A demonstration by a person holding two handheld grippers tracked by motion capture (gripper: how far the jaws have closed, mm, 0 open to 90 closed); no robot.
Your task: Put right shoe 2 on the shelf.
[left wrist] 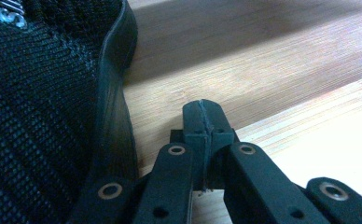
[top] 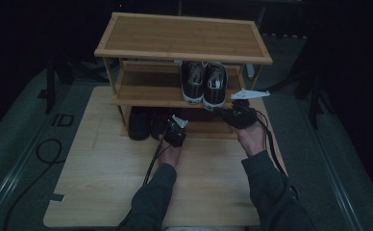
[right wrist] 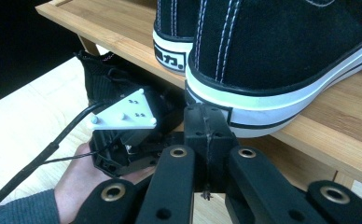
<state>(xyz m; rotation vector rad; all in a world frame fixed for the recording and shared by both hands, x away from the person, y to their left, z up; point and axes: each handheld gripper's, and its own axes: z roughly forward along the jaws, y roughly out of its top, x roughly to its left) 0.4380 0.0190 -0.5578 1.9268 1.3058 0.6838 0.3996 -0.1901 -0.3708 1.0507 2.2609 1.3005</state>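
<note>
A: Nearest you, both forearms come in low over the pale worktop. Your left tongs are closed, nothing between them, their tips over the bottom board of the shoe rack.

B: And what is at the left tongs?

A: A black mesh shoe lies just beside them on that bottom shelf; whether they touch it, I cannot tell. From above, your left tongs sit at the front of the lowest shelf, next to the dark shoes stored there.

B: The right hand?

A: Your right tongs are closed too, empty, held at the front edge of the middle shelf. Their tips are right below the white-soled heel of the nearer black sneaker. From above, your right tongs are to the right of the left ones.

B: Farther back?

A: The pair of black sneakers stands side by side on the middle shelf, heels toward you. Above them, the rack's top board lies bare under dim light.
</note>
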